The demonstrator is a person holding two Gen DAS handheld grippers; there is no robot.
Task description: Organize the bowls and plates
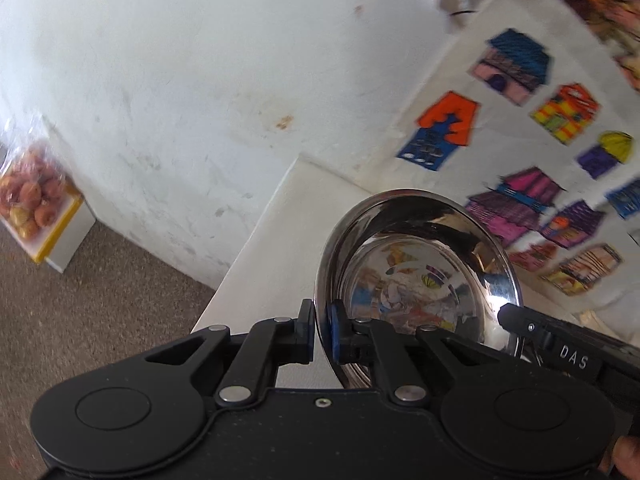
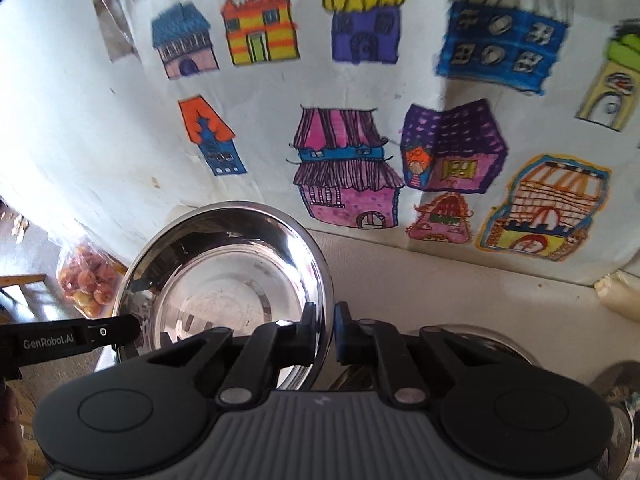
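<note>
A shiny steel bowl [image 1: 420, 272] is pinched at opposite sides of its rim by both grippers. In the left wrist view my left gripper [image 1: 322, 334] is shut on the bowl's left rim, with one pad outside and the blue pad inside. The right gripper's fingers [image 1: 516, 320] reach the far right rim. In the right wrist view my right gripper [image 2: 325, 330] is shut on the right rim of the same bowl [image 2: 224, 272]. There the left gripper's fingers [image 2: 116, 327] meet the rim on the left. The bowl is empty.
A white table top [image 1: 272, 248] lies below the bowl, against a white wall with coloured house drawings [image 2: 344, 168]. More steel dishes [image 2: 484, 346] sit under the right gripper. A bag of fruit [image 1: 32, 200] rests on a low box on the floor to the left.
</note>
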